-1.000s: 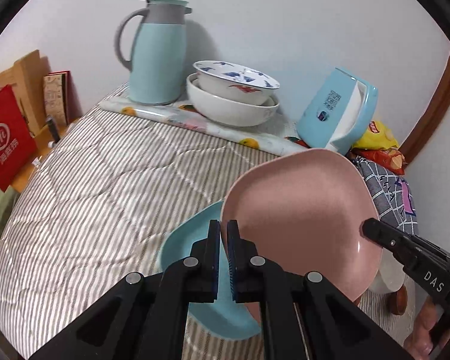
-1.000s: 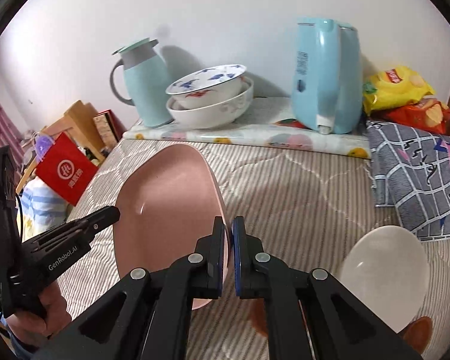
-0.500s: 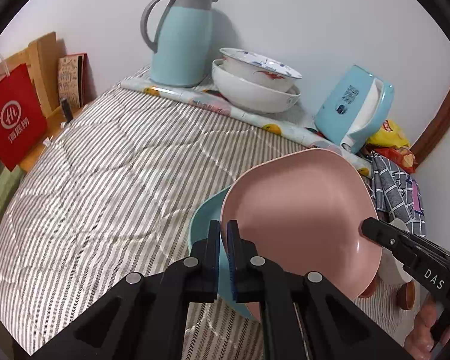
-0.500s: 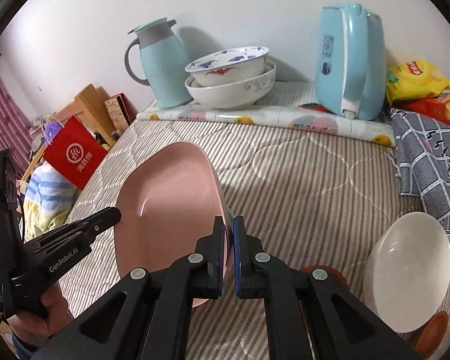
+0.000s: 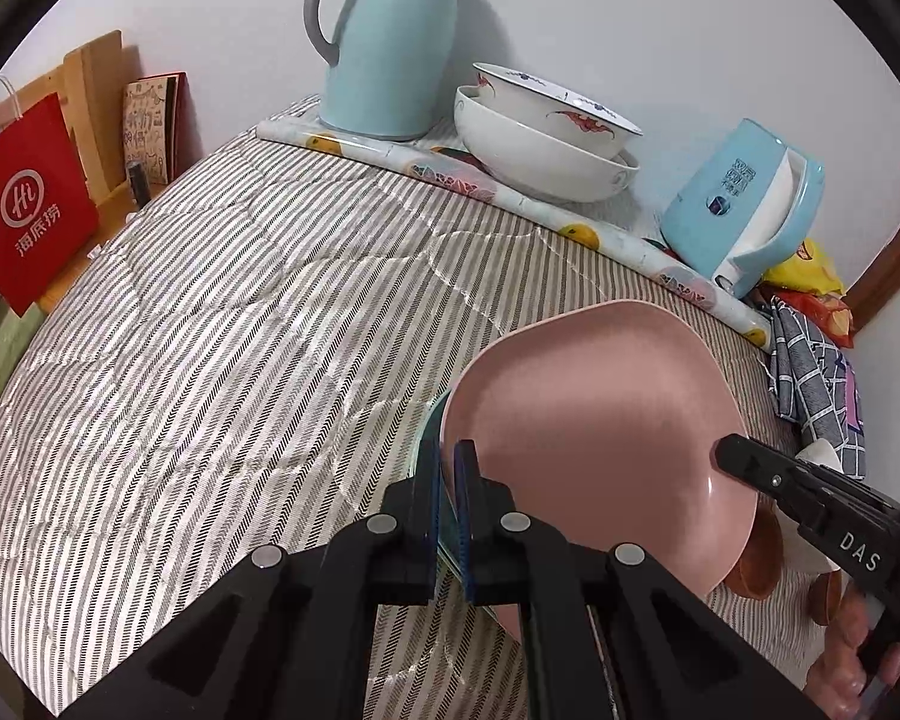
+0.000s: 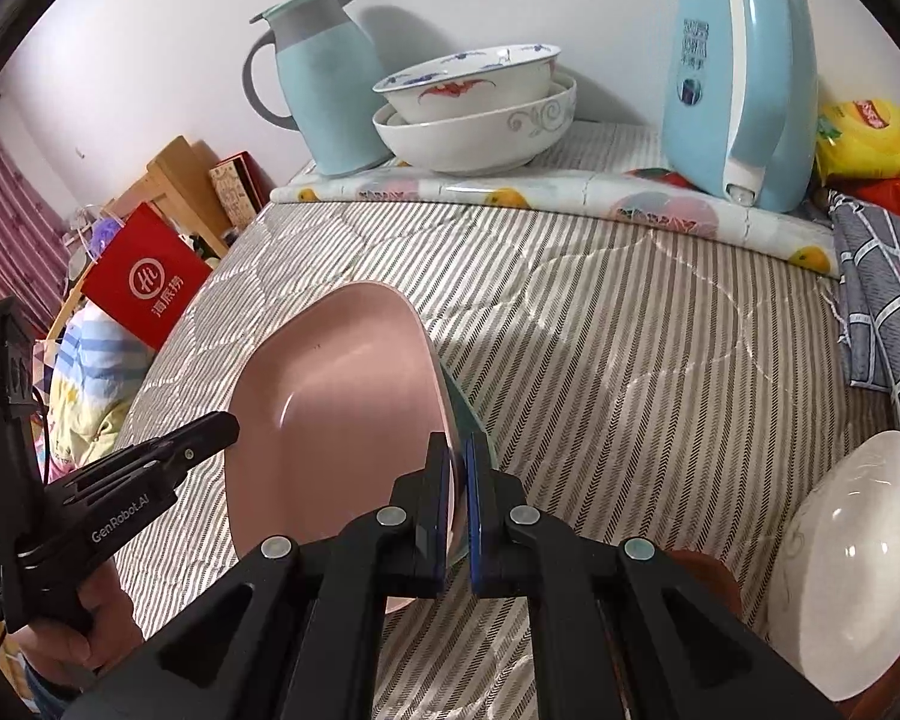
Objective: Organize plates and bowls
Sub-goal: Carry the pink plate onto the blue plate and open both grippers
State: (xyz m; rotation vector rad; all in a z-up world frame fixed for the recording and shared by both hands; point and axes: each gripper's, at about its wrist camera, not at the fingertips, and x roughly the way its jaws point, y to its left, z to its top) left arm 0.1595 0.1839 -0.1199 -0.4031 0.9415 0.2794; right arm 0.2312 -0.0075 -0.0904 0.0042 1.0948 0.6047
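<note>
A pink squarish plate (image 5: 594,420) (image 6: 336,408) hangs tilted just above the striped bed cover, held by two opposite rims. My left gripper (image 5: 447,457) is shut on its near-left rim, and the gripper also shows at the left of the right wrist view (image 6: 210,427). My right gripper (image 6: 457,457) is shut on the opposite rim; its tip shows in the left wrist view (image 5: 744,457). Under the pink plate lies a teal plate (image 5: 429,426) (image 6: 469,414), of which only a thin edge shows.
Two stacked white bowls (image 5: 546,144) (image 6: 480,120), a teal jug (image 5: 390,42) and a blue kettle (image 5: 744,204) stand at the back. A white bowl (image 6: 852,558) and brown bowls (image 5: 750,558) lie on the right, by a checked cloth (image 6: 888,312). A red bag (image 5: 24,204) stands off the left edge.
Both grippers have sunk with the pink plate toward the bed cover. The teal plate below, widely visible before, is now almost wholly covered by it.
</note>
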